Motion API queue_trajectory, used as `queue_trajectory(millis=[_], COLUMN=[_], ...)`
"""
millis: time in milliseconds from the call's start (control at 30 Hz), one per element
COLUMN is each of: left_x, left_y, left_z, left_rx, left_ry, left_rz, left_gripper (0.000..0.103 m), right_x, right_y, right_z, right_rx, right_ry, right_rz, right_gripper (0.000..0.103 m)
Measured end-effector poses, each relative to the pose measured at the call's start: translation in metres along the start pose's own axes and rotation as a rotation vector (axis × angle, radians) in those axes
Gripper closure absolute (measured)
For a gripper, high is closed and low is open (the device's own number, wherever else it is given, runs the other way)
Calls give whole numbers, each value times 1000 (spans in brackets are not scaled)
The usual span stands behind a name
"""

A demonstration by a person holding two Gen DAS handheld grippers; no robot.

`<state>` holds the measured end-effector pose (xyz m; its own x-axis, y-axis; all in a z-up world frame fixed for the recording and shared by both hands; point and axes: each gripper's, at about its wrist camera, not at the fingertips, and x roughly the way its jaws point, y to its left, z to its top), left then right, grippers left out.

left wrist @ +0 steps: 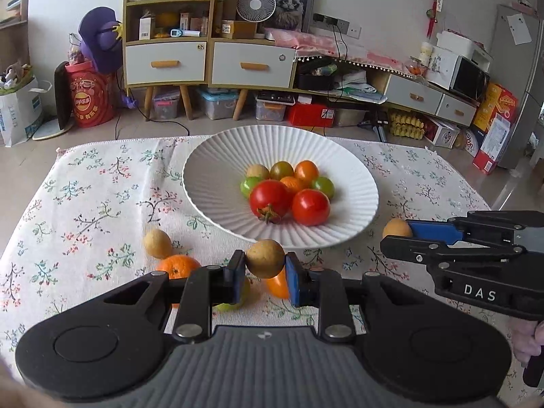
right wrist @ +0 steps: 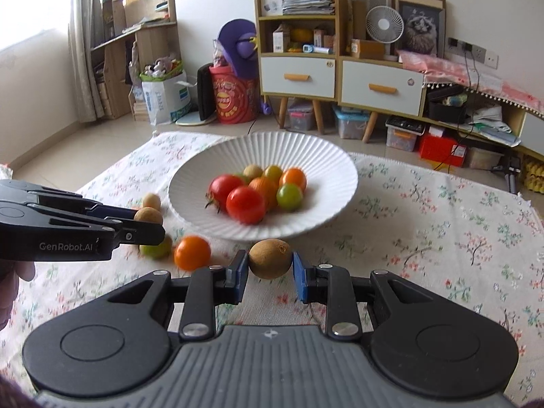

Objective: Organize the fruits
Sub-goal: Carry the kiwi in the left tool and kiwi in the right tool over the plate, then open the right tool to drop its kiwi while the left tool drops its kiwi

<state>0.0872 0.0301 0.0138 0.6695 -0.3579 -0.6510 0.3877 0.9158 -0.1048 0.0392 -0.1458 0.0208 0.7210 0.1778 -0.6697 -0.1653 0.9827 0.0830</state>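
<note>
Gripping one tan round fruit (left wrist: 265, 259) apiece (right wrist: 271, 259), left tongs (left wrist: 265, 268) and right tongs (right wrist: 270, 268) hang over the floral tabletop (left wrist: 102, 204); beyond, a white bowl (left wrist: 210, 156) holds tomatoes (left wrist: 270, 200), then cluttered cabinets (left wrist: 170, 57).

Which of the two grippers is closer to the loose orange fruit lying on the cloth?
Left. The left gripper hovers right beside the orange fruit, holding a tan fruit. The right gripper is further along, off to its side.
</note>
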Motion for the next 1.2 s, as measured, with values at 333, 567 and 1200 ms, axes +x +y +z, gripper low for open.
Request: queue_trajectory(millis=[333, 567, 1200], left_x=[34, 54, 61], left_y=[11, 17, 18], left_z=[28, 40, 46], left_rx=[46, 89, 116], left_ry=[12, 22, 33], left_rz=[35, 64, 102], left_gripper=[81, 81, 75], right_x=[16, 30, 29], right_y=[-9, -12, -9], right_z=[18, 19, 21], right_rx=[1, -24, -35], right_ry=[-10, 20, 20], right_rz=[-24, -49, -46], right_gripper=[77, 77, 71])
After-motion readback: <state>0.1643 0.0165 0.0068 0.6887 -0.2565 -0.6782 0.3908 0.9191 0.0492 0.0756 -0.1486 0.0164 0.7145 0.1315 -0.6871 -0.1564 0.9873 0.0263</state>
